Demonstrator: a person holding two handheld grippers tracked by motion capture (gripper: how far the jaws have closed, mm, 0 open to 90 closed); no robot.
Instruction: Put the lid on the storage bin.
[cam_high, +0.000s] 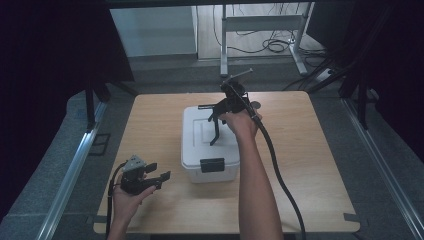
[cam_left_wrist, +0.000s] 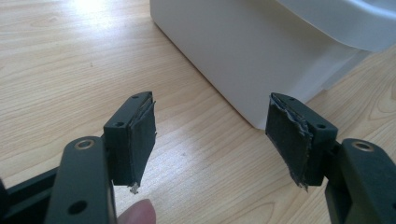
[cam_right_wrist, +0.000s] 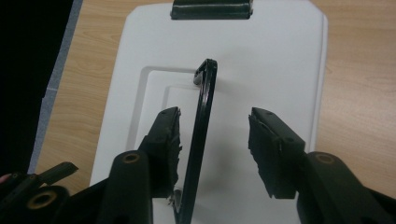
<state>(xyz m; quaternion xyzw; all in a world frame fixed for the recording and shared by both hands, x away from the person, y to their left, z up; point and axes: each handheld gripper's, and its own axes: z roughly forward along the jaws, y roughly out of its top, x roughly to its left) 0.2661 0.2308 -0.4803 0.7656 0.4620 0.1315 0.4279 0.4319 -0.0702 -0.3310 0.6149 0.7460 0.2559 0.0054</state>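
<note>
A lidded box (cam_high: 210, 142) sits on the table (cam_high: 150, 120) at the middle of the high view, its latch (cam_high: 212, 165) on the side facing the bottom of the frame. The right gripper (cam_high: 216, 131) hangs over the lid, above the box's upper right part. In the right gripper view, the lid's raised handle (cam_right_wrist: 201, 135) stands between the spread jaws, close beside the left one, with the latch at the top edge. The left gripper (cam_high: 159, 176) lies at the lower left of the high view, just left of the box, jaws apart and aimed toward it. In the left gripper view the box's corner (cam_left_wrist: 254, 121) lies beyond the gap, in the upper right.
</note>
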